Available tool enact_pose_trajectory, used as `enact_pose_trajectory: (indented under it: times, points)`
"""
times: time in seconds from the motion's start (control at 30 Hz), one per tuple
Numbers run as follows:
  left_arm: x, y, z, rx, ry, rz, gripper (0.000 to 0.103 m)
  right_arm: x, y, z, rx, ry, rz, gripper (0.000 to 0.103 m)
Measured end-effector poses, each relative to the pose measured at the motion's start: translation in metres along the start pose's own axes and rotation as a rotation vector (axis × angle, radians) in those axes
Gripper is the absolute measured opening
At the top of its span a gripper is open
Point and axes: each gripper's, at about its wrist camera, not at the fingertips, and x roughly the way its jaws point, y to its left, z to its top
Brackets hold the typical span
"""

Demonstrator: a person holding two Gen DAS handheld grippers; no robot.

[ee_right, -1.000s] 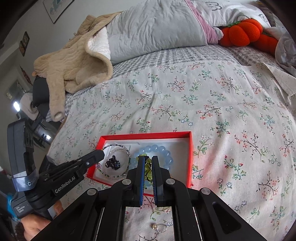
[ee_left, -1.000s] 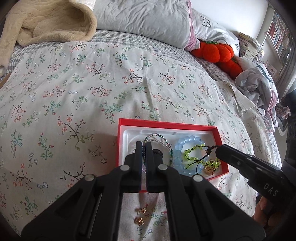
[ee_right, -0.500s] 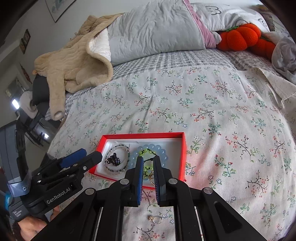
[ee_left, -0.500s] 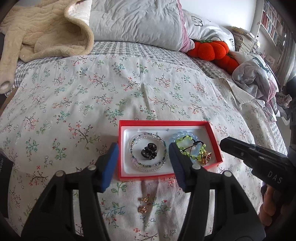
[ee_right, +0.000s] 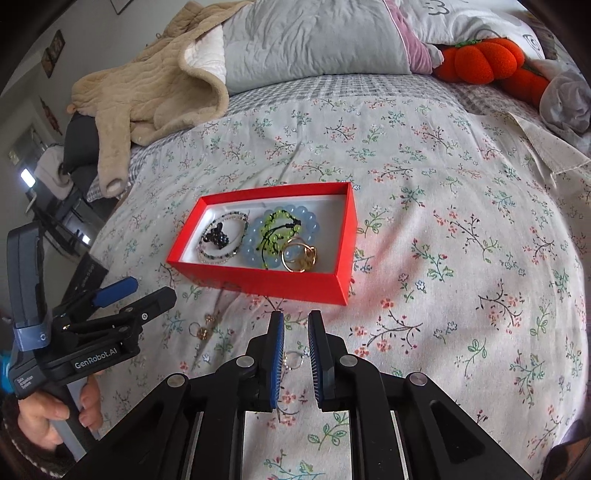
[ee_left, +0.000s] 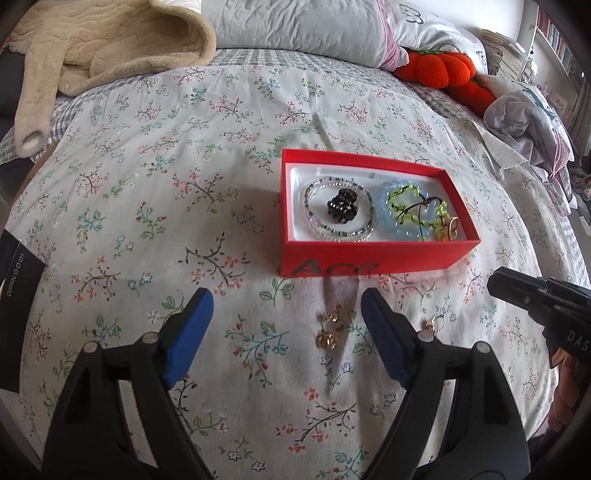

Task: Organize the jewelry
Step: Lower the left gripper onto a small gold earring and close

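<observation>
A red box sits on the floral bedspread. It holds a beaded bracelet, a black hair claw, a blue bead bracelet, a green bead bracelet and gold rings. Gold earrings lie on the bedspread in front of the box, between my left gripper's wide-open fingers. My left gripper is empty. Another small earring lies between the slightly parted fingers of my right gripper, which holds nothing.
A beige fleece jacket and grey pillows lie at the head of the bed. Orange pumpkin plushes and crumpled clothes are at the far right. A black box lies at the left bed edge.
My left gripper let go of the beaded bracelet in the box, opened wide and pulled back. My right gripper drew back from the box and parted its fingers slightly over the small earring.
</observation>
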Motion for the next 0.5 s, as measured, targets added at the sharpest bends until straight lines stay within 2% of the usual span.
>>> enact_pose_trajectory:
  times: [0.17,0.2,0.23,0.27,0.5]
  points:
    - [0.003,0.003,-0.016,0.017,0.016,0.022,0.082,0.003,0.002,-0.013,-0.029,0.019,-0.013,0.026]
    - [0.003,0.004,-0.019,0.025,0.014,0.028,0.082,0.003,0.003,-0.016,-0.032,0.022,-0.014,0.037]
    - [0.003,0.005,-0.023,0.033,0.011,0.033,0.082,0.004,0.004,-0.02,-0.033,0.022,-0.01,0.057]
    - [0.003,0.006,-0.026,0.042,0.009,0.038,0.082,0.004,0.005,-0.023,-0.037,0.018,-0.006,0.064]
    - [0.007,0.016,-0.044,0.092,-0.001,0.063,0.082,0.016,0.011,-0.045,-0.098,0.032,-0.025,0.073]
